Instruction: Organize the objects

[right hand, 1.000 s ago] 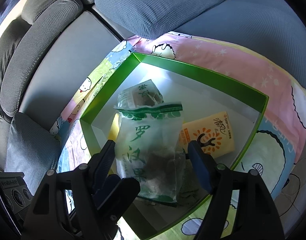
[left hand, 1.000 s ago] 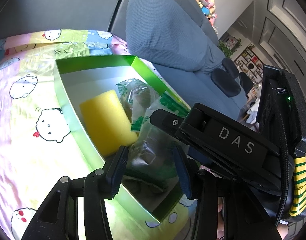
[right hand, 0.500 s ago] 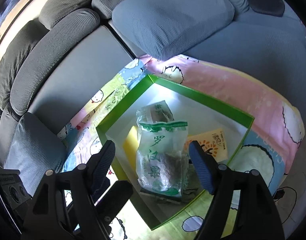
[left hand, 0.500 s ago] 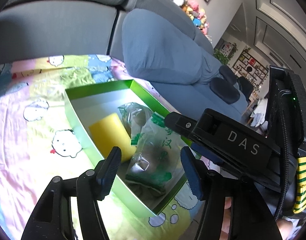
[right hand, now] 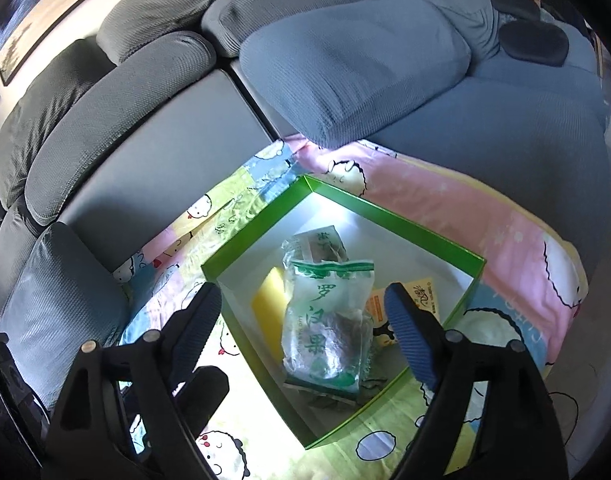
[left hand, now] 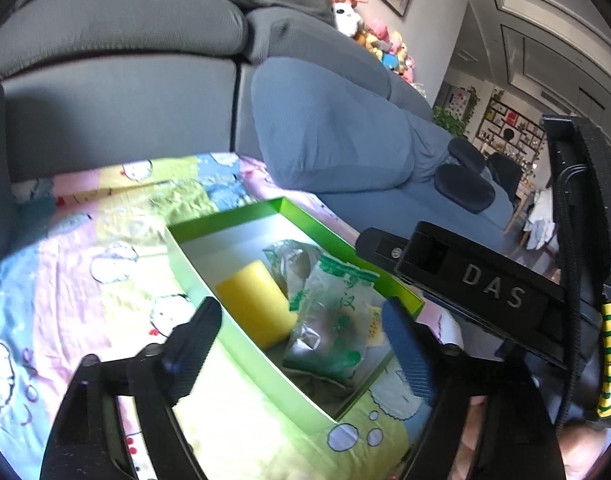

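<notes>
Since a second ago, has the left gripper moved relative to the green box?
Yes. The left gripper has pulled up and back from the green box, which looks smaller now. Its jaws have just been opening; the clear bag lies free inside.

orange packet (right hand: pixel 405 304) half hidden behind clear green-printed bag (right hand: pixel 329 320), shelf items too small

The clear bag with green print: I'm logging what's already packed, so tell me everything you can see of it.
The clear bag is thin crinkled plastic with a green band at its top and green Chinese characters, and brown contents show through. It lies in the green box, overlapping the yellow sponge and a second clear bag. Neither gripper touches it.
</notes>
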### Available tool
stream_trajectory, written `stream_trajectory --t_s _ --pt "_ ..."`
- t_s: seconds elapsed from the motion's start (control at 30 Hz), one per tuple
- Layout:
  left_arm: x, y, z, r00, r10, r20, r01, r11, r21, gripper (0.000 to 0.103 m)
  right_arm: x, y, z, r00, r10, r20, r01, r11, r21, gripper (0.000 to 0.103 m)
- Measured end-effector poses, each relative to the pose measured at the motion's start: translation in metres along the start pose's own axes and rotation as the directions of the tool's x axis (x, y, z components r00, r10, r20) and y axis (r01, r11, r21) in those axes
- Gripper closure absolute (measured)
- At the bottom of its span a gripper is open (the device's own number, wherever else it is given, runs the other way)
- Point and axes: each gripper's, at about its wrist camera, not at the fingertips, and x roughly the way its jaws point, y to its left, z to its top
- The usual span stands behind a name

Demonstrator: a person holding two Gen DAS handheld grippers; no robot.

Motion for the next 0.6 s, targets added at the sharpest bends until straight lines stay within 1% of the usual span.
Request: stream_trajectory --t_s 0.1,0.2,0.27,0.4,0.6 --pt "-0.005 0.0 0.002 1.0 0.008 0.015 -0.008 1.0 0.013 0.019 -0.01 0.004 0.0 1.0 0.006 0.025 -0.005 1.0 -0.015 0.015" --pt "-0.01 -0.002 0.004 0.999 0.025 0.031 -0.026 0.999 0.024 0.015 -0.021 0.007 0.0 0.998 -0.006 0.058 0.008 1.0 -0.027 0.011" --pt "-0.012 -0.003 0.004 0.999 0.034 0.034 -0.035 0.999 0.031 0.015 -0.026 0.008 0.001 0.997 -0.013 0.077 0.015 0.999 -0.035 0.009" --pt "-0.016 -0.006 0.004 0.997 0.061 0.042 -0.063 0.997 0.049 0.015 -0.027 0.007 0.0 0.998 0.004 0.07 -0.001 0.999 -0.036 0.009" --pt "-0.02 -0.006 0.002 0.997 0.064 0.044 -0.066 0.996 0.057 0.015 -0.035 0.008 0.0 0.994 -0.05 0.096 0.054 0.998 -0.045 0.008"
